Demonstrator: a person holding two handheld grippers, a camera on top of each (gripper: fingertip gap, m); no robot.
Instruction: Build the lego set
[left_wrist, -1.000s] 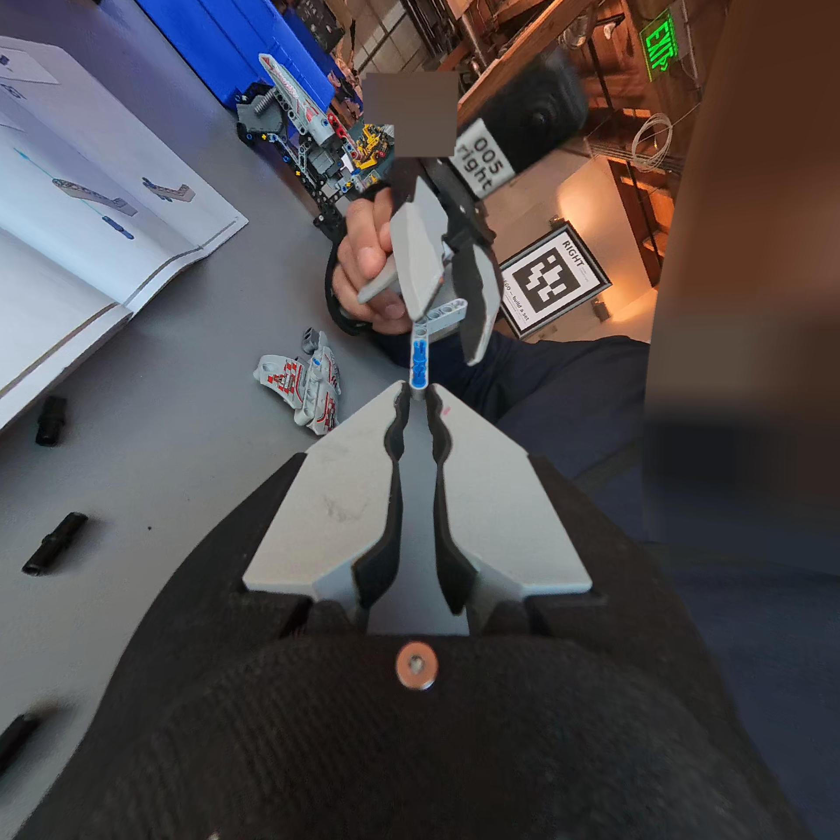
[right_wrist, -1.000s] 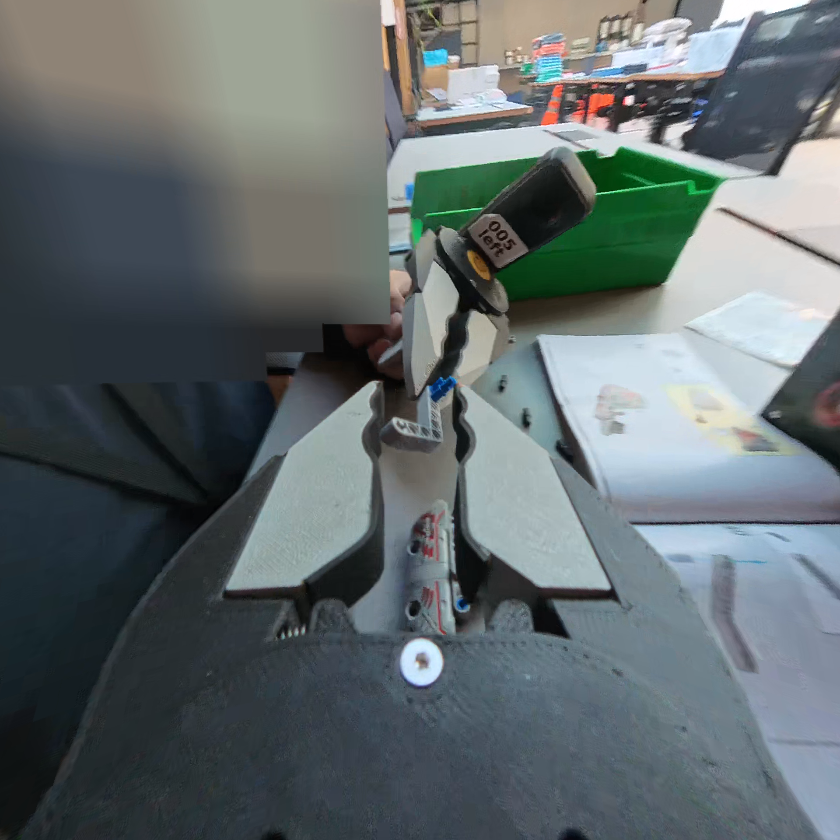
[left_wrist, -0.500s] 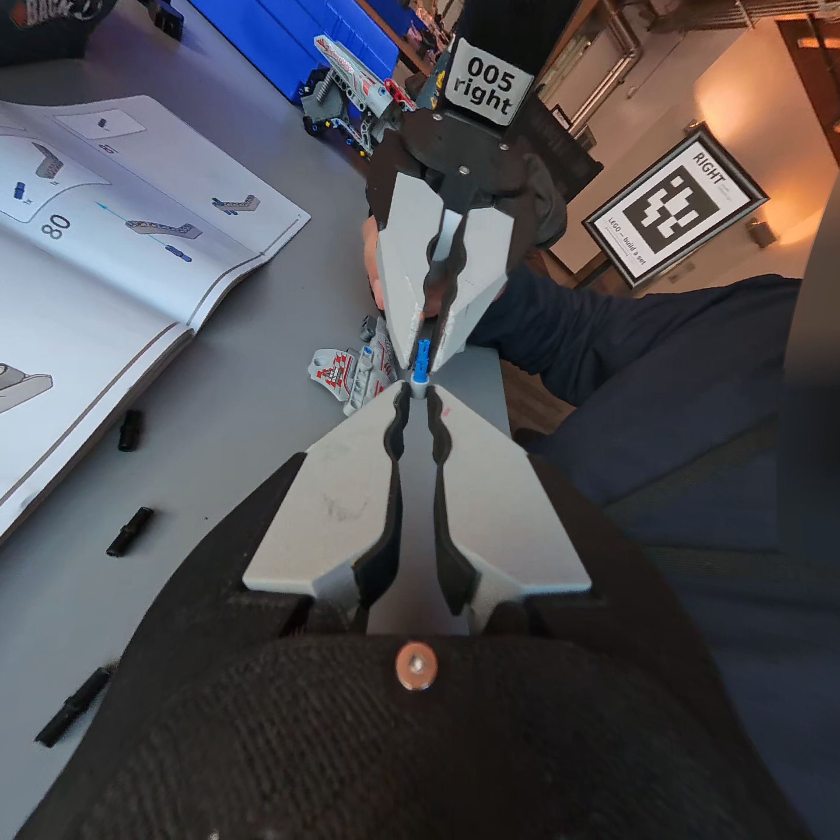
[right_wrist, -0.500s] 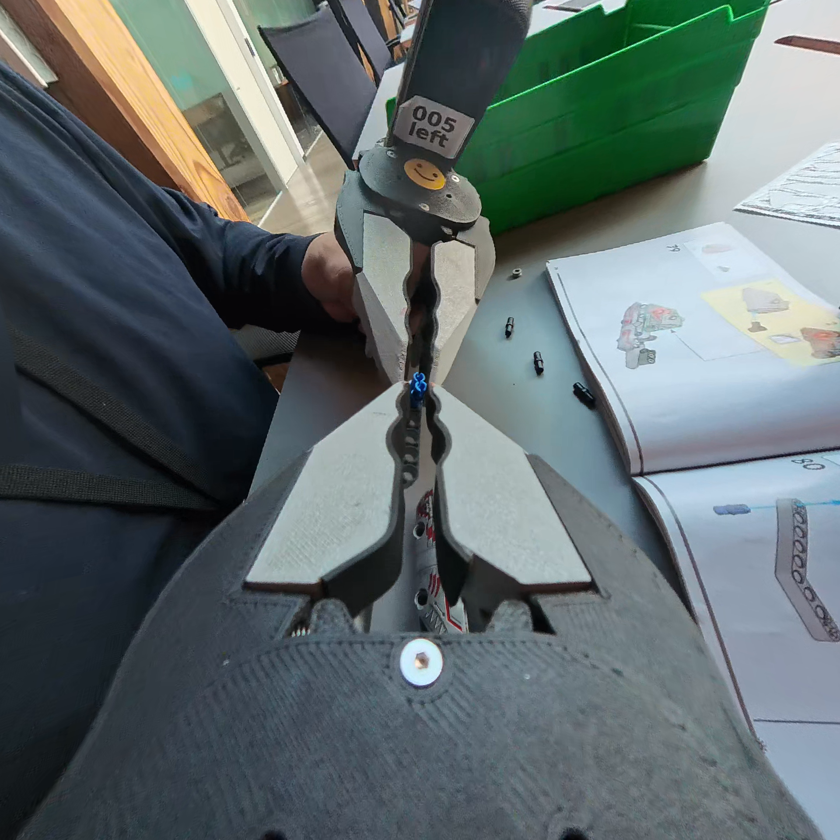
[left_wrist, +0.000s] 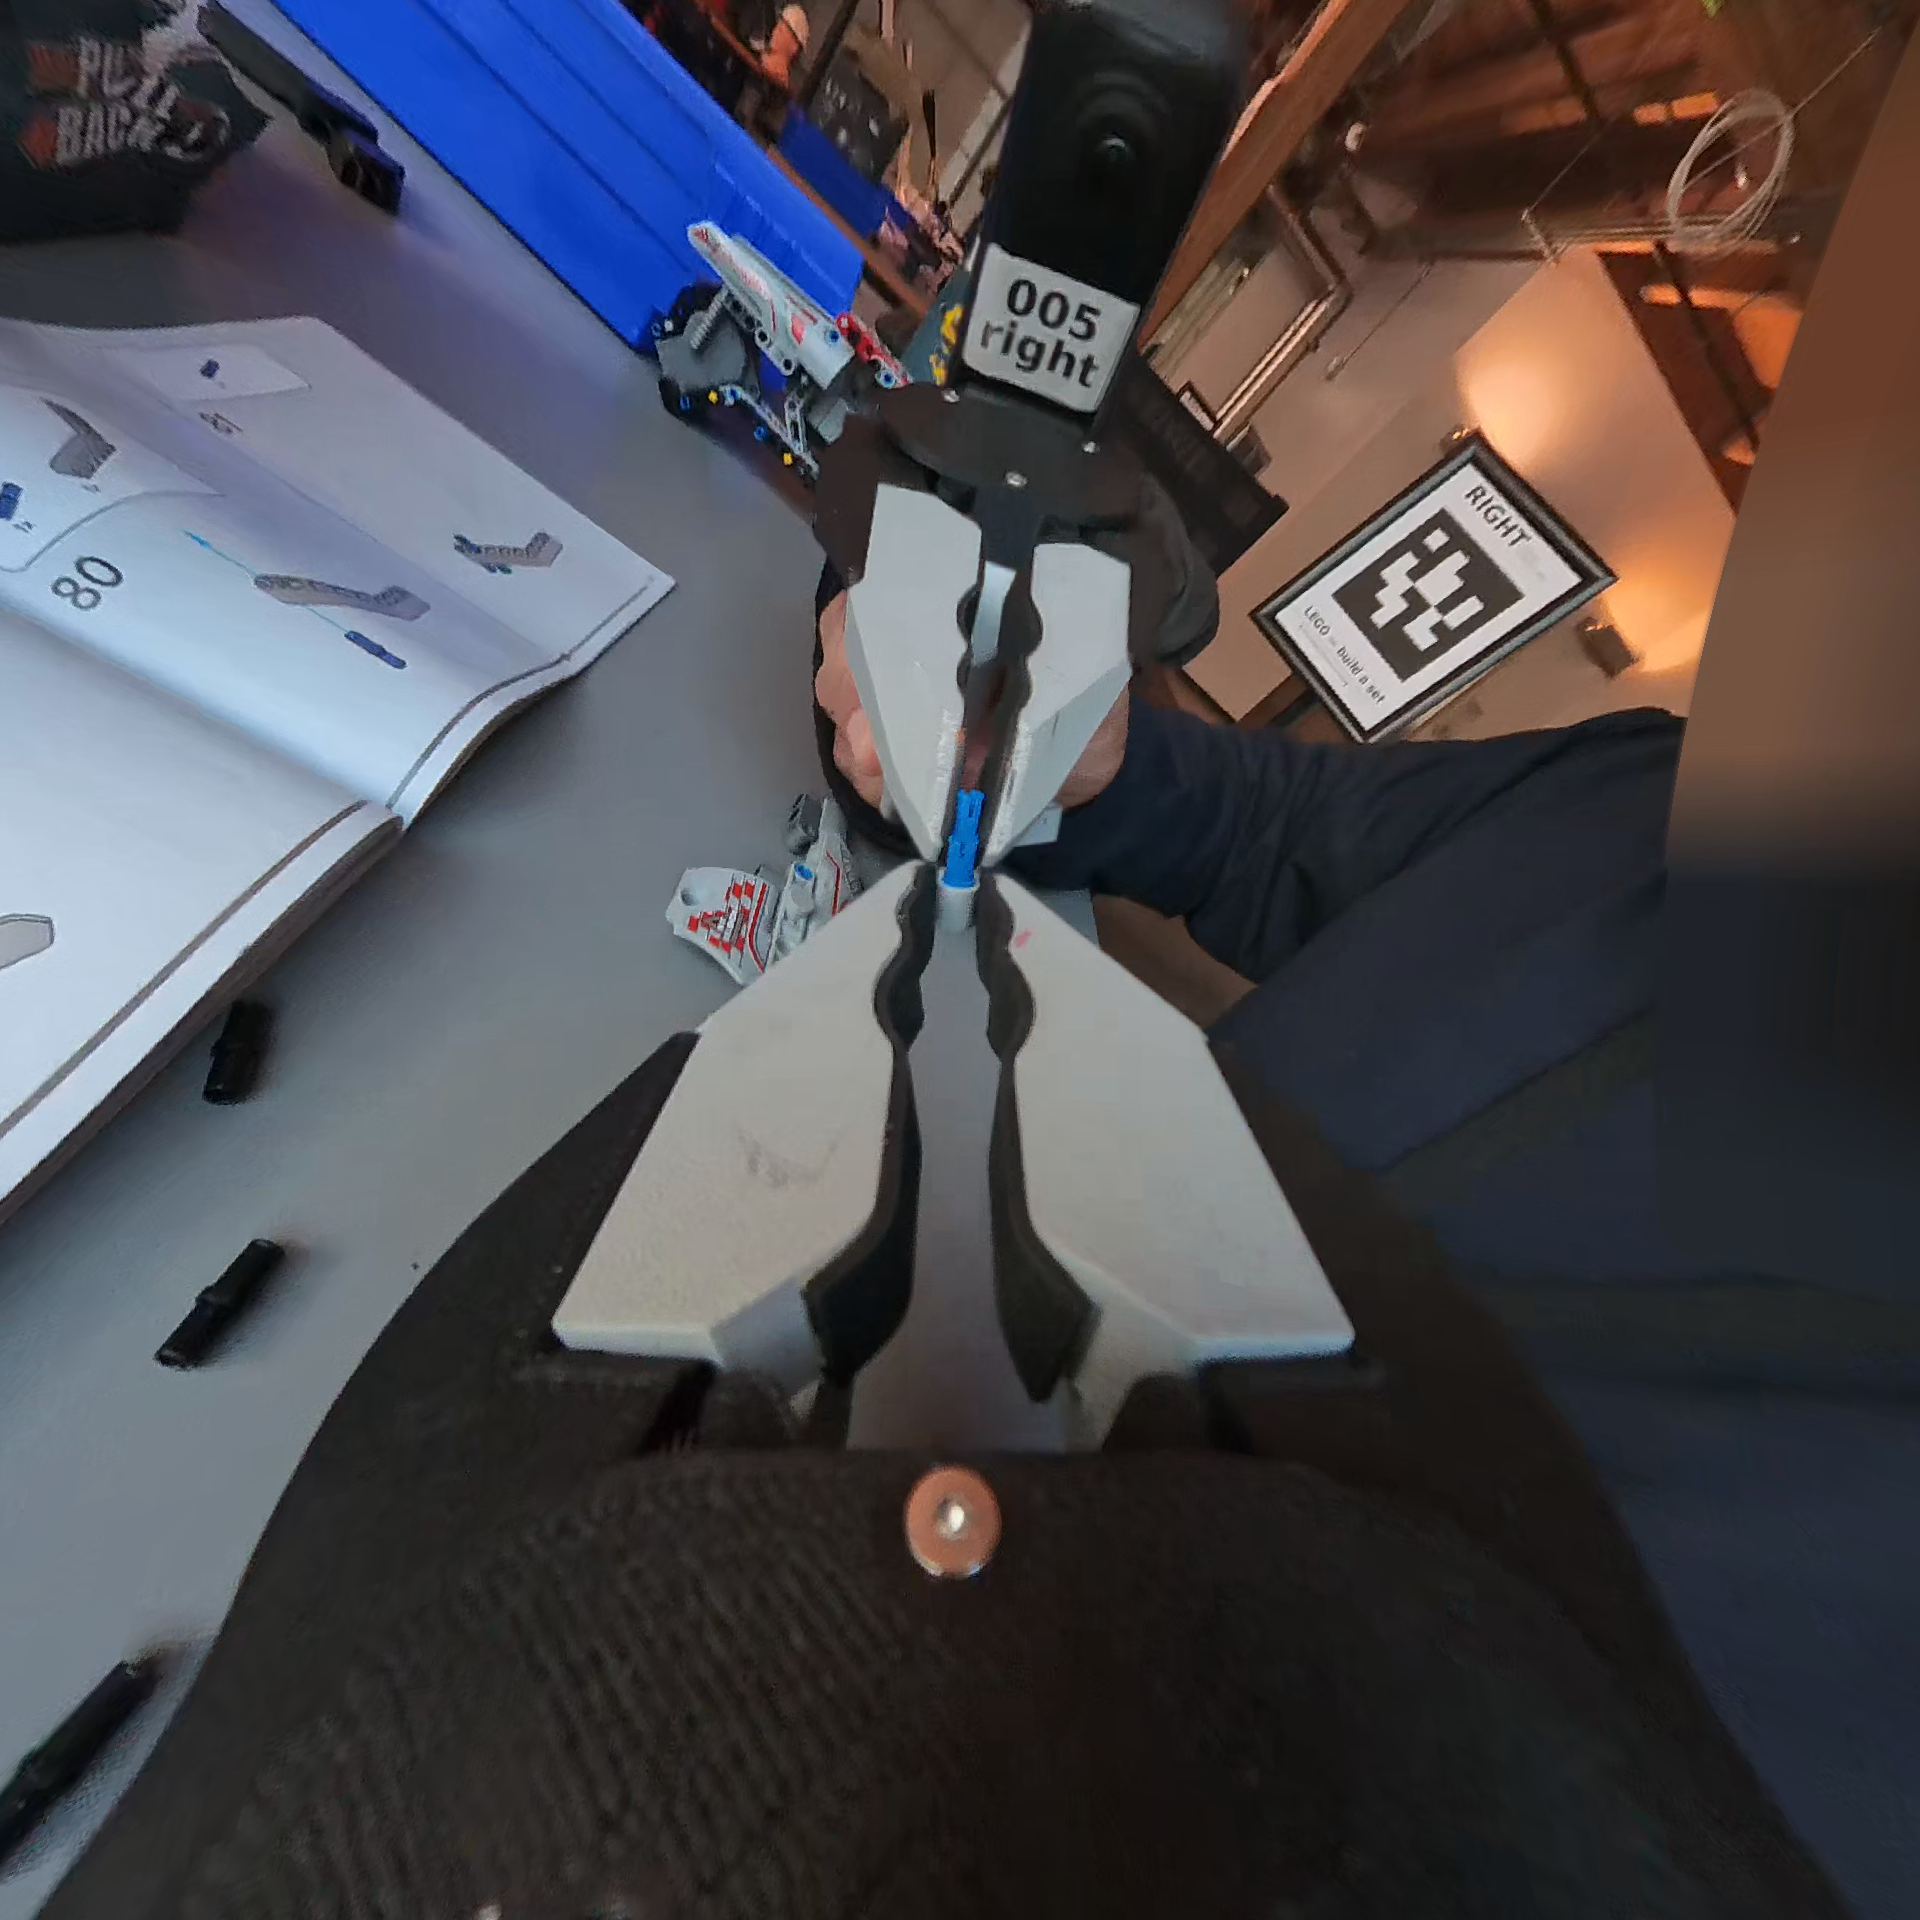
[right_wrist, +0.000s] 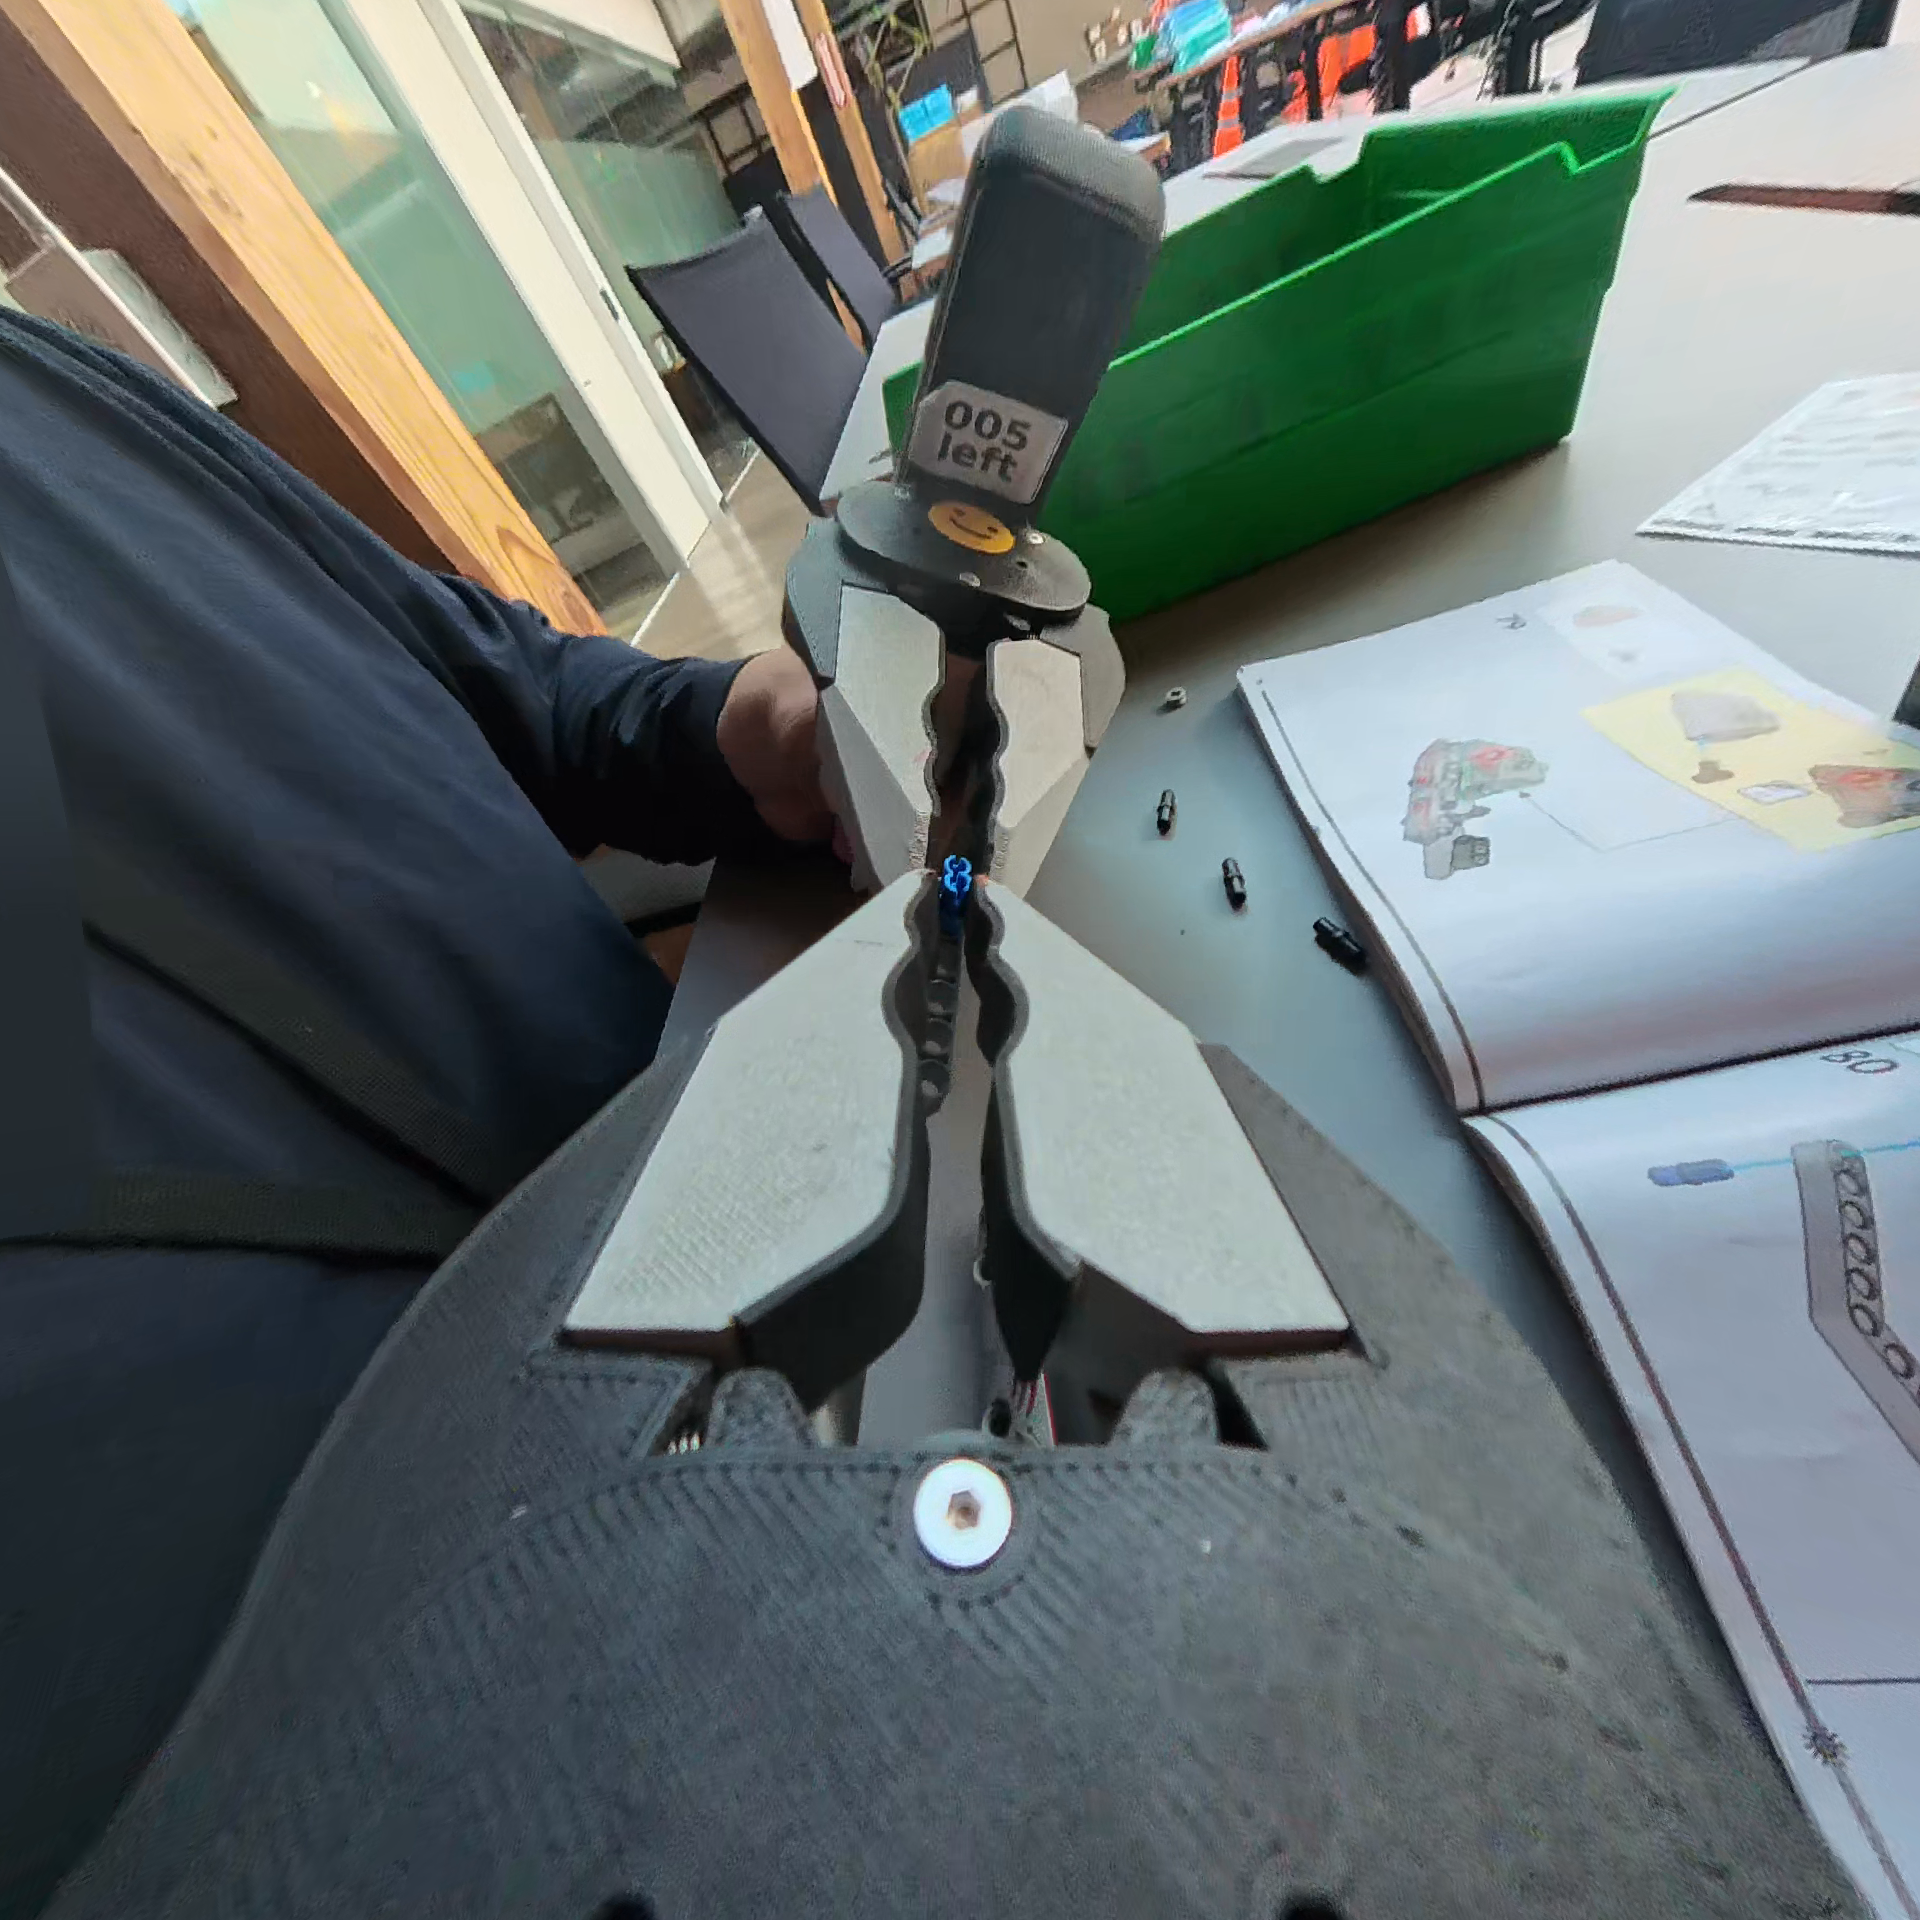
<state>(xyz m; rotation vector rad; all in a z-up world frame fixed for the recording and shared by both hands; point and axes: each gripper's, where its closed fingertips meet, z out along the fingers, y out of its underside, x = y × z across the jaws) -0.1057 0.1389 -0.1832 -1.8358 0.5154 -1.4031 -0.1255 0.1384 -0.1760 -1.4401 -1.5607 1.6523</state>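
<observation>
Open instruction booklet (left_wrist: 260, 644) and loose black pins (left_wrist: 218, 1304) on the grey table (left_wrist: 499, 1039) at left; a printed grey lego panel (left_wrist: 764, 909) just beside the tips. At centre, left gripper (left_wrist: 954, 899) clenched on a blue pin (left_wrist: 961, 831), tip to tip with the right gripper (right_wrist: 951, 904). Right gripper clamped on a grey holed beam (right_wrist: 938, 1008), pin at its end.
</observation>
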